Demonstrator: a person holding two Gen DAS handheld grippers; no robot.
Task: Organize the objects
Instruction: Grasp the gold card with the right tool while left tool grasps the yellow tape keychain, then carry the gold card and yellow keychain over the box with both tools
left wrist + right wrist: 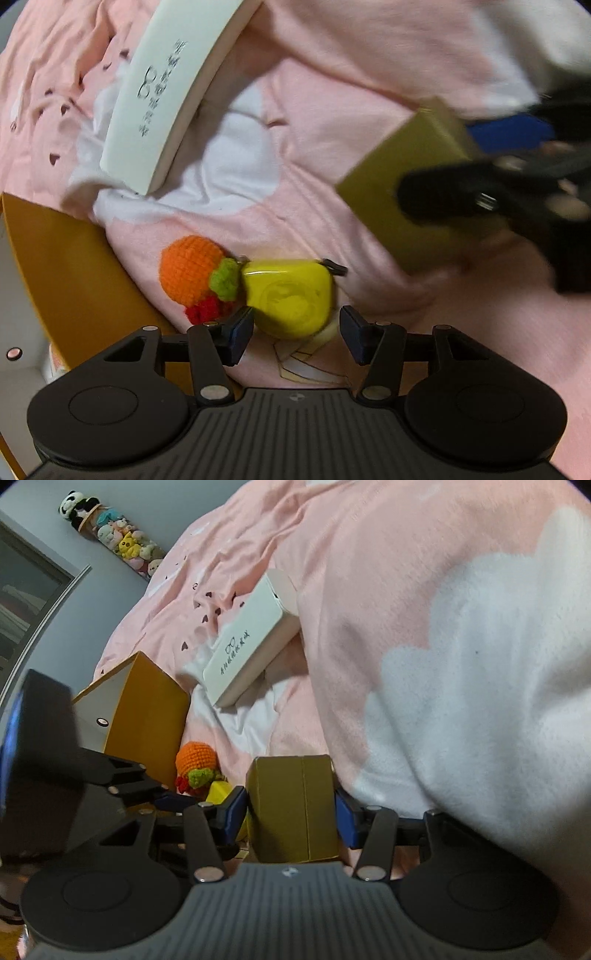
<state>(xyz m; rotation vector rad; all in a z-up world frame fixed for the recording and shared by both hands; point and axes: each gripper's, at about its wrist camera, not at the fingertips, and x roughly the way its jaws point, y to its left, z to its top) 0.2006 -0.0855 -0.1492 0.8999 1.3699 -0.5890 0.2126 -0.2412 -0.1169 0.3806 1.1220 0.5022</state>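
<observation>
A yellow glossy case [291, 295] with an orange crochet charm [192, 273] lies on the pink bedcover [332, 110]. My left gripper [297, 334] points down over it, open, its pads on either side of the case's near end, with a gap on the right. My right gripper [291, 814] is shut on an olive cardboard box [295, 808], held just above the bedcover. The left wrist view shows that box [406, 177] at the right, with one black finger [436, 195] across it. The case [218, 790] and charm [195, 760] sit left of the box.
A white glasses case [162, 99] [251, 646] lies further up the bed. An open orange-brown cardboard box [74, 266] [147, 709] stands right beside the charm. A raised fold of white and pink cover [480, 664] fills the right. Plush toys [110, 535] hang on the wall.
</observation>
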